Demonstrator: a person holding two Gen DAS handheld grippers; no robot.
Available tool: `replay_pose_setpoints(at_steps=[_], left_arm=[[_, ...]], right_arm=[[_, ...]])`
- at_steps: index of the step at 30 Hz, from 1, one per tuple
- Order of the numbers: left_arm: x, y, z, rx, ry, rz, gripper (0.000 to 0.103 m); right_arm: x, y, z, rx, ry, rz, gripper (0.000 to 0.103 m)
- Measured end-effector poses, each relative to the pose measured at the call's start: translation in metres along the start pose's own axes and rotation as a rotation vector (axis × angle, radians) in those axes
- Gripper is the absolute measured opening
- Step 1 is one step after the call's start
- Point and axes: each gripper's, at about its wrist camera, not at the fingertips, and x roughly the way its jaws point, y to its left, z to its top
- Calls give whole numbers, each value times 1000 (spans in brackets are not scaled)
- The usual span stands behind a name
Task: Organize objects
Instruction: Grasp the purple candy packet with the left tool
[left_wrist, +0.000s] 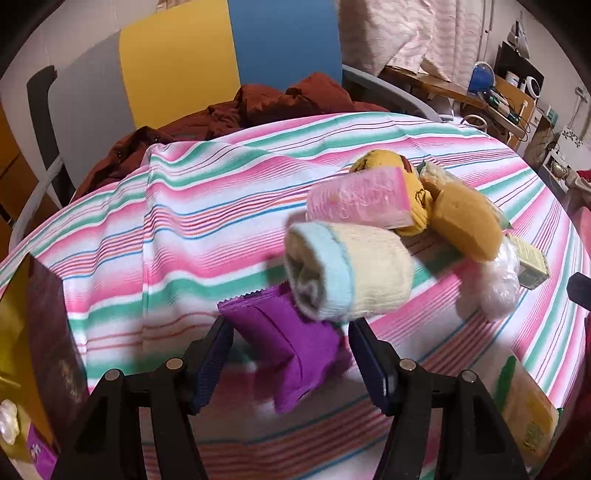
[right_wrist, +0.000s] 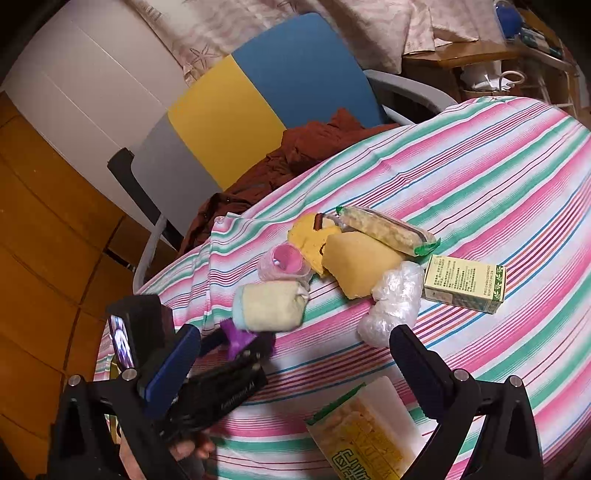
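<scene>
My left gripper (left_wrist: 290, 354) grips a purple packet (left_wrist: 288, 347) between its blue pads; the packet hangs tilted just above the striped tablecloth (left_wrist: 184, 221). Right behind it lies a rolled cream towel (left_wrist: 347, 269) with a light blue edge. Further back are a pink roll (left_wrist: 360, 201), yellow socks (left_wrist: 417, 199) and a mustard cloth (left_wrist: 465, 221). The right wrist view shows the left gripper (right_wrist: 240, 341) with the purple packet (right_wrist: 236, 338) beside the towel (right_wrist: 271, 304). My right gripper (right_wrist: 295, 358) is open above the cloth, holding nothing.
A clear plastic bundle (right_wrist: 395, 302), a green carton (right_wrist: 463, 284), a long green-wrapped snack (right_wrist: 388, 230) and a yellow snack pack (right_wrist: 365, 432) lie on the table. A dark and gold box (left_wrist: 48, 332) stands at left. A chair (right_wrist: 240, 122) with a brown garment (right_wrist: 306, 147) sits behind.
</scene>
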Motion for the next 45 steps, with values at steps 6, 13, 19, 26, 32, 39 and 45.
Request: replay_pose_setpoints(at_steps=[6,13,19,26,32,39,45], left_arm=[[-10,-6,-24,52,-45,-110,38],[-38,-12,-68,52,-39,-211,38],[-46,-14,-76,18,-20,-205,51],[-39,-11,-66,15,1,-174,58],[-38,-13,-76,69,-41,-129,47],[-37,-12,-81,86,-73,-121,43],[-35,-11,-81,83,-85,-128,44]], right_arm=[[3,-1,-1,-1,8,-16,103],[4,0,-2,-5,14,-25,103],[7,2,-3,-18,24,-32,103],[6,1,-3,-19,21,-40,103],[10,3,-3,-28,37,-49,103],[13,6,-5,-50,47,-56,103],[18,21,-10,-141,58,-78,103]])
